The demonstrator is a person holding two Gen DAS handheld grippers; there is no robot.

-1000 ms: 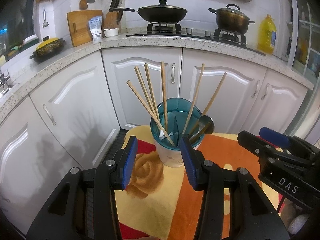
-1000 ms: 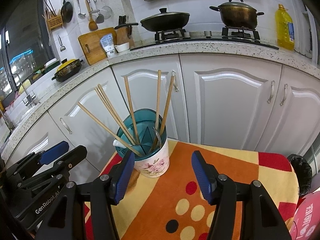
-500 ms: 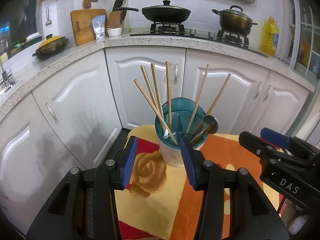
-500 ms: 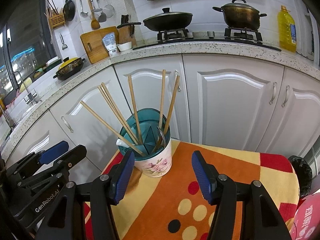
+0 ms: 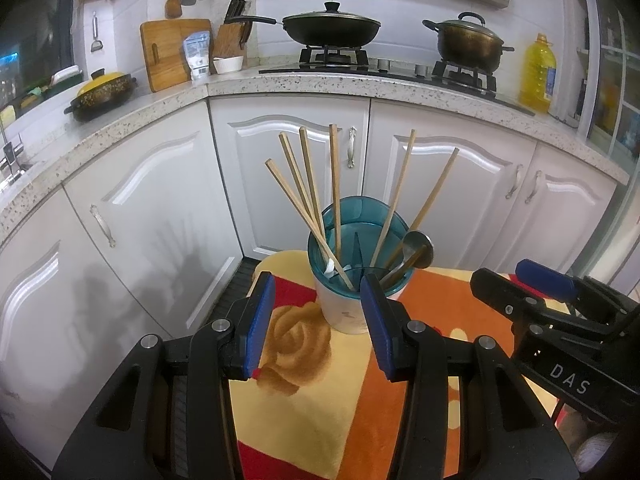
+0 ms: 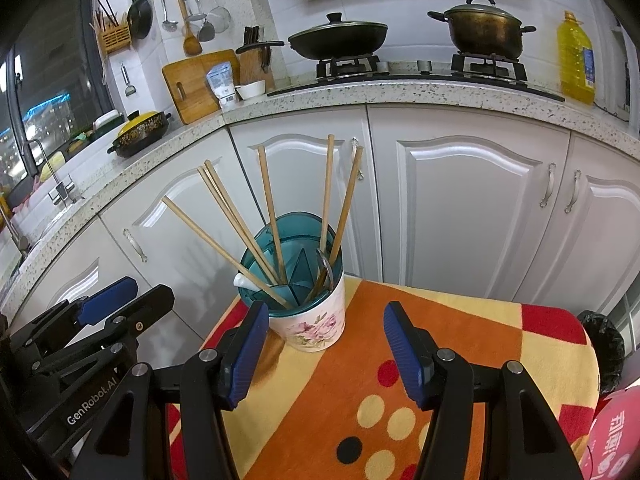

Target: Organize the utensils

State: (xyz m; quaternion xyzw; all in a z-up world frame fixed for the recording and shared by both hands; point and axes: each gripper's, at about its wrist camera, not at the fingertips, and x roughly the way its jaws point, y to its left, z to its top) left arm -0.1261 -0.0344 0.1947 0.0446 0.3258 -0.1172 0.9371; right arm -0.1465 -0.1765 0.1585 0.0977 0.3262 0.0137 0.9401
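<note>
Your left tool point(image 5: 318, 312) hangs released, its blue pads apart with nothing between them, just short of the utensil holder point(image 5: 344, 308). Your right tool point(image 6: 322, 338) is likewise released and empty, jaws spread a little wider, and aimed at the patterned cloth point(image 6: 360, 400) beside the holder's right side.

You have the utensil holder standing upright near the far left edge of the cloth-covered worktop, white and flowered below, with a teal insert point(image 6: 292, 240) rising above its rim. Six wooden chopsticks point(image 5: 336, 184) stand in it, fanned outward at different tilts. A metal spoon point(image 5: 416, 246) leans against the right rim, bowl upward, and a white spoon point(image 6: 244, 280) pokes over the left rim.

Behind the worktop you see white cabinet doors point(image 6: 460, 200), and on the stove above them a lidded wok point(image 5: 332, 28) and a pot point(image 5: 470, 42).
</note>
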